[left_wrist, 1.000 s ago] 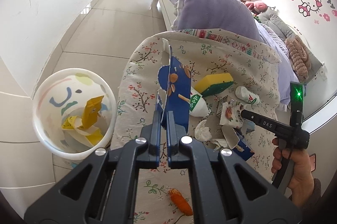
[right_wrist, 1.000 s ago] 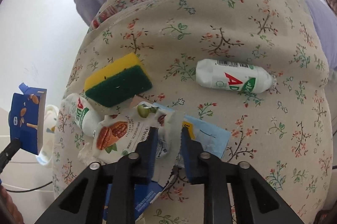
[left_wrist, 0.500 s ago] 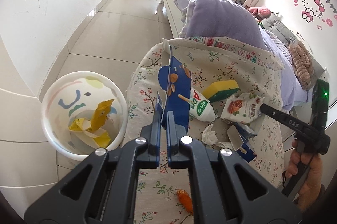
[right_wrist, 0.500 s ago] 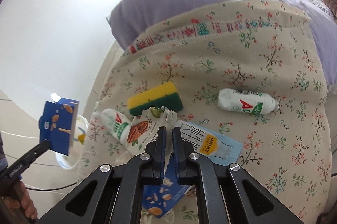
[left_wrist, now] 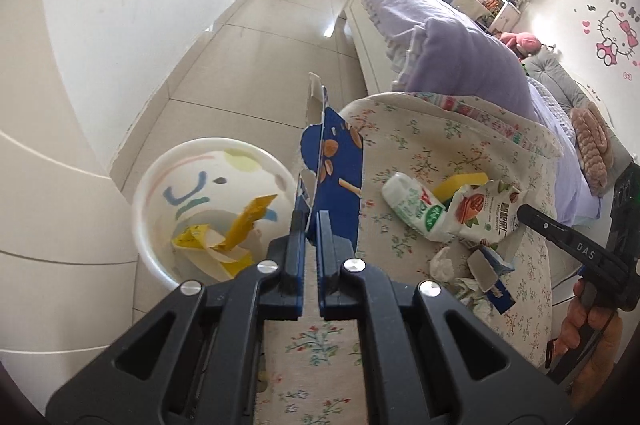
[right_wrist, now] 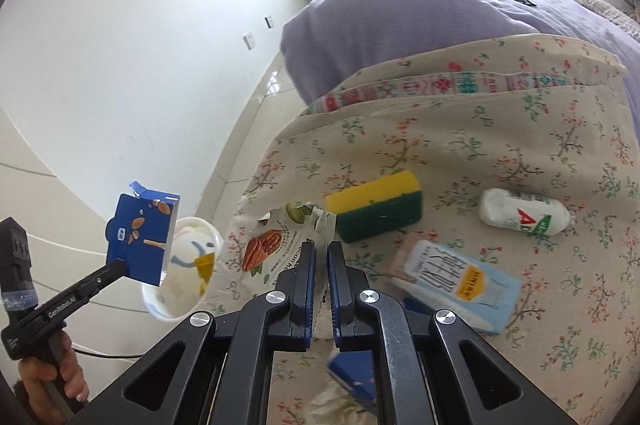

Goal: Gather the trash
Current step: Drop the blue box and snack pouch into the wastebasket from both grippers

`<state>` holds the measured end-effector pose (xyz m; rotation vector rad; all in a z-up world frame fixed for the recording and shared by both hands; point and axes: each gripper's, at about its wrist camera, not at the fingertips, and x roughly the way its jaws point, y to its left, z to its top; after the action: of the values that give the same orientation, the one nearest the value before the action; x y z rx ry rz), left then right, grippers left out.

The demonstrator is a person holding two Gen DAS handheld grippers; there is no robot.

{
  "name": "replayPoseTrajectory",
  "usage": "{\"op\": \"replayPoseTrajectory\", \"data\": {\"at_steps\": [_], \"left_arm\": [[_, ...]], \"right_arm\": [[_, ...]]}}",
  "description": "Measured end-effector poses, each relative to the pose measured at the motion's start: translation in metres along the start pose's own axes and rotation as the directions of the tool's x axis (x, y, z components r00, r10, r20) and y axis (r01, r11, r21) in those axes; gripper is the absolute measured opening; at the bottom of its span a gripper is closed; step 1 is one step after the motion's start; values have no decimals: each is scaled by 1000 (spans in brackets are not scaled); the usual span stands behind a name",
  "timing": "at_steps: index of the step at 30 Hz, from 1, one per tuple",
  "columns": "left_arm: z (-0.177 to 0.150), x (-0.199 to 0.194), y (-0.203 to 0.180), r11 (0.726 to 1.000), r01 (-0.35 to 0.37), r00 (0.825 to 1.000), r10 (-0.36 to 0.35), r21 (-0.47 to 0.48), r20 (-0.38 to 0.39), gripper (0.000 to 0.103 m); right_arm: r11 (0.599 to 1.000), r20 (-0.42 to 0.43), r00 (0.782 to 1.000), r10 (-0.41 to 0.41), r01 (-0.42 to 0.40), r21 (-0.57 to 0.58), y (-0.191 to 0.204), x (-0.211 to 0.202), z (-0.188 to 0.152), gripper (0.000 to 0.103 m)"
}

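My left gripper (left_wrist: 311,221) is clamped on the lower edge of a flattened blue carton (left_wrist: 334,161) printed with almonds, which stands upright between my pads, held in the air beside the edge of the floral cloth (left_wrist: 440,137) and next to the white bin (left_wrist: 176,185) on the tiled floor. The bin has a painted face inside and holds yellow wrappers (left_wrist: 224,237). My right gripper (right_wrist: 321,253) is pinched tight on the torn top of a white nut pouch (right_wrist: 272,245) with a pecan picture, lifted clear of the cloth. Behind it on the cloth lie a yellow-and-green sponge (right_wrist: 374,205), a small white bottle (right_wrist: 524,211) lying on its side well to the right, and a pale blue carton (right_wrist: 456,281) lying flat just beside my right finger. Below my right jaws there is a blurred blue scrap and what may be crumpled tissue (right_wrist: 340,401), though the view there is too soft to be sure. From the left camera, a second white bottle (left_wrist: 412,201) lies by the sponge. A purple pillow (right_wrist: 392,25) sits past the cloth.
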<state>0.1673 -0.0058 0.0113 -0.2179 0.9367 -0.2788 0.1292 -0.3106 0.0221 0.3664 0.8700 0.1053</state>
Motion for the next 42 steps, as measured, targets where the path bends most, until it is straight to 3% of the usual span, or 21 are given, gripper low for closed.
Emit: {"op": "replayPoseTrajectory", "data": {"at_steps": [16, 17, 21, 26, 30, 34, 37, 38, 39, 40, 42], "left_arm": [[-3, 3, 67, 989, -133, 991, 132, -66, -18, 6], [-3, 4, 70, 987, -144, 989, 144, -67, -18, 13], [-6, 5, 82, 974, -206, 978, 205, -89, -31, 64], [-9, 7, 93, 957, -276, 961, 271, -89, -63, 81], [-13, 5, 97, 940, -334, 941, 328, -75, -79, 85], [-14, 2, 101, 933, -352, 935, 346, -73, -84, 91], [-15, -2, 100, 930, -362, 931, 358, -63, -71, 97], [-16, -4, 100, 929, -365, 930, 361, -61, -67, 98], [-15, -5, 99, 928, -367, 929, 363, -59, -65, 99], [-15, -5, 98, 928, -368, 929, 365, -55, -64, 99], [-15, -6, 94, 929, -369, 929, 366, -44, -61, 99]], "right_arm": [[992, -77, 991, 109, -113, -48, 89, 64, -5, 7], [992, -81, 990, 114, -118, -50, 92, 68, -6, 7], [989, -98, 987, 128, -134, -56, 109, 84, -8, 7], [989, -119, 985, 126, -135, -68, 122, 99, -13, 7], [988, -131, 983, 127, -138, -74, 129, 109, -17, 8], [980, -133, 977, 164, -177, -92, 138, 114, -20, 10], [972, -154, 967, 202, -216, -86, 142, 116, -23, 23], [972, -159, 966, 202, -218, -90, 143, 114, -23, 40], [972, -157, 968, 195, -212, -98, 143, 115, -23, 64], [975, -142, 974, 179, -195, -111, 144, 110, -23, 72], [976, -109, 982, 155, -169, -135, 143, 99, -23, 74]]}}
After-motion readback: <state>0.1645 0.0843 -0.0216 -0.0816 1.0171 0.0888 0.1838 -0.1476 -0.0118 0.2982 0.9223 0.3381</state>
